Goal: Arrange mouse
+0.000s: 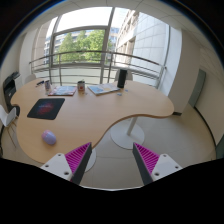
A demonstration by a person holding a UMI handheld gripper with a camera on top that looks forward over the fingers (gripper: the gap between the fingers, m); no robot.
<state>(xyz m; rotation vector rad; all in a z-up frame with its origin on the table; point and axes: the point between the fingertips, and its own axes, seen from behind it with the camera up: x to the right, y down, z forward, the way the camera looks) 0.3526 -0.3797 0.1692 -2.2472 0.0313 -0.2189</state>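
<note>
Hand-held gripper [112, 160] wide open; holding nothing

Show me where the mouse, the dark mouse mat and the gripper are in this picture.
mouse [49, 137]: gripper view, middle of its rounded top.
dark mouse mat [45, 107]: gripper view, centre of its flat surface.
gripper [113, 158]: gripper view, open, midway between its fingertips.

Single tongs-mounted view, high, facing desk [100, 118] and windows [90, 45] from distance.
</note>
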